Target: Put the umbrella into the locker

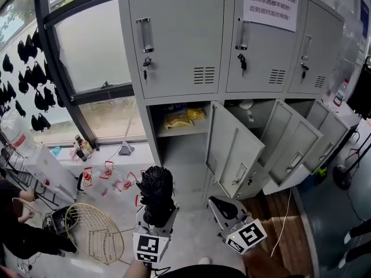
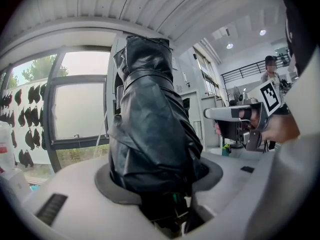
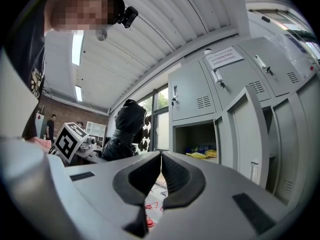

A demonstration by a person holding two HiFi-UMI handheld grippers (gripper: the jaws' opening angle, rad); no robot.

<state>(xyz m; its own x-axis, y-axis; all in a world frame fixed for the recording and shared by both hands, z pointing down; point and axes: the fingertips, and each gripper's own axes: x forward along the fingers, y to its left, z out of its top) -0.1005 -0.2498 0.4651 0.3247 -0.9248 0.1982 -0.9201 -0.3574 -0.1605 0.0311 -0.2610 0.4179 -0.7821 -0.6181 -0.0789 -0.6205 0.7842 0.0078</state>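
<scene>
Left tongs (image 1: 155, 219) pinch the folded black umbrella (image 1: 155, 189) and hold it standing up, well apart from the locker (image 1: 181, 150), likely to carry it safely. Right tongs (image 3: 161, 176) are pressed together, holding nothing. The locker door (image 1: 235, 149) hangs open, ready.

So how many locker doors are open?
3, all in the bottom row: the left door, the middle door, the right door. More may hide past the right edge.
</scene>
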